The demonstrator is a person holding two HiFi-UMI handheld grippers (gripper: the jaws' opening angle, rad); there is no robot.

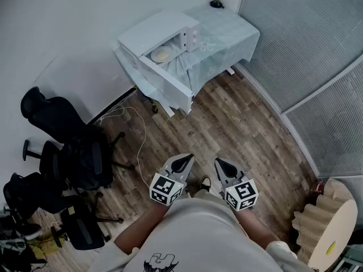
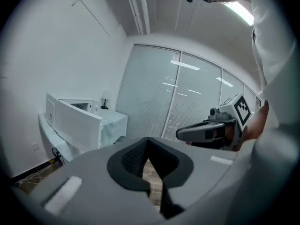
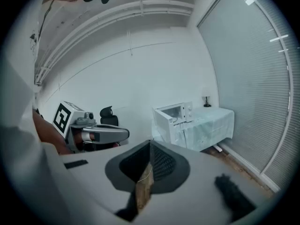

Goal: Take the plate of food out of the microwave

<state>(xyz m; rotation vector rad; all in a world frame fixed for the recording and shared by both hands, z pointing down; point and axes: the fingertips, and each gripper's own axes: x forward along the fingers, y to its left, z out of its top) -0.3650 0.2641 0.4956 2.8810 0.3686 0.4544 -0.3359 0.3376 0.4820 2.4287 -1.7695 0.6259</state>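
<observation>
1. Closest in, held low in front of the person's body, are the left gripper (image 1: 184, 163) and the right gripper (image 1: 222, 166). They sit side by side above the wood floor (image 1: 244, 123).
2. Each gripper's own view shows its jaws together at the tips. Nothing is between them, so both are empty.
3. The microwave (image 1: 148, 34) stands at the far end of the room, on a table (image 1: 229, 33) draped in a pale cloth. It is well apart from both grippers.
4. Its door (image 1: 165, 79) stands open, so as the pictures show it, no opening step is left.
5. The plate (image 1: 161, 54) lies inside the cavity as a pale round shape. What food it carries is too small to tell.
6. Nothing of the removal itself is done: the plate has not been touched or lifted.
7. By my judgement, what remains is nearly everything:
   - cross the open floor to the table
   - part the jaws
   - take the plate by its rim
   - draw it out level
8. Black office chairs (image 1: 65, 152) crowd the near left, while the way straight ahead to the microwave looks free.
</observation>
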